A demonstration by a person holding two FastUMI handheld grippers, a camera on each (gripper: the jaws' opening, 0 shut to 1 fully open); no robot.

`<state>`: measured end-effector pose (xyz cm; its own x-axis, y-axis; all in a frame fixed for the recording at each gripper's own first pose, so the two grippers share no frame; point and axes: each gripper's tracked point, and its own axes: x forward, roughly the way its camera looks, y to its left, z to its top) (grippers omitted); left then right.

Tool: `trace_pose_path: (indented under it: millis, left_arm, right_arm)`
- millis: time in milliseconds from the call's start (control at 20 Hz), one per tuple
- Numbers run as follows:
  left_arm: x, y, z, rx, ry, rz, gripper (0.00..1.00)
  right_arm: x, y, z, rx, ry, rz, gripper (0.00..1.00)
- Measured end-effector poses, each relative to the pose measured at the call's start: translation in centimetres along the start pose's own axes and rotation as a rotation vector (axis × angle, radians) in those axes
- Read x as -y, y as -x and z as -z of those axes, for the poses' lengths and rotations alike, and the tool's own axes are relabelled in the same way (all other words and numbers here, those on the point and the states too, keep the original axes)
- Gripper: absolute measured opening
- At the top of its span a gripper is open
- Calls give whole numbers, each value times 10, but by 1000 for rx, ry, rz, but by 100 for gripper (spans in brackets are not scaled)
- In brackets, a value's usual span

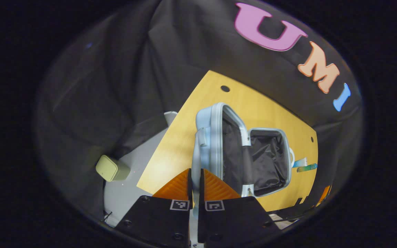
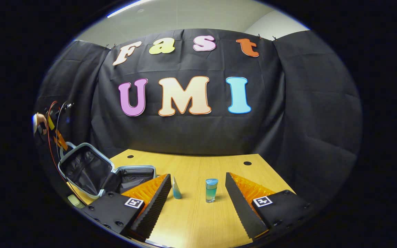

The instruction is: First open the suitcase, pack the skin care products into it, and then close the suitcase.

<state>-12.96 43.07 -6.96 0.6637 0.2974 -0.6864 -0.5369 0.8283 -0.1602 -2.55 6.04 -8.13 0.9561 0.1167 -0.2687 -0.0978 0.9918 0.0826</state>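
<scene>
A pale blue suitcase (image 1: 219,144) lies open on the wooden table (image 1: 171,151), near its left edge, showing its dark lining. The left gripper (image 1: 195,186) pinches the raised lid's rim, fingers nearly together. The right gripper (image 2: 198,196) hovers wide apart, holding nothing. Between its fingers stand a blue tube (image 2: 176,188) and a small bottle (image 2: 211,190), mid-table.

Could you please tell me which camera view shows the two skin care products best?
The right gripper view: the tube and bottle stand upright and unobstructed on the table. The left gripper view shows them small, beyond the suitcase.
</scene>
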Motion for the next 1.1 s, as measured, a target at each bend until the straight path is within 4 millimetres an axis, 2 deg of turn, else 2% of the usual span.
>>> trace_pose_path:
  millis: [150,250,450,600,700,750,1000,1100]
  left_arm:
    - [-33,-30,32,-70,44,-36,2]
    - [-48,-47,45,-99,54,-40,2]
    - [-71,-76,53,-107,80,-56,2]
    - [-92,-81,48,-104,50,-128,8]
    - [-88,-76,43,-92,17,-131,6]
    - [-84,-71,39,-80,-11,-141,15]
    - [-61,-36,18,24,-203,-247,99]
    - [-32,-18,17,51,-277,-250,96]
  right_arm:
    - [-1,2,4,-9,2,15,99]
    - [2,6,2,-3,13,32,99]
    - [12,12,1,-7,16,69,99]
    - [17,17,-3,0,7,91,99]
    - [21,19,0,0,5,104,99]
    - [23,19,1,-1,1,107,99]
    - [28,15,12,-17,-10,103,99]
    - [30,12,13,-22,-12,93,99]
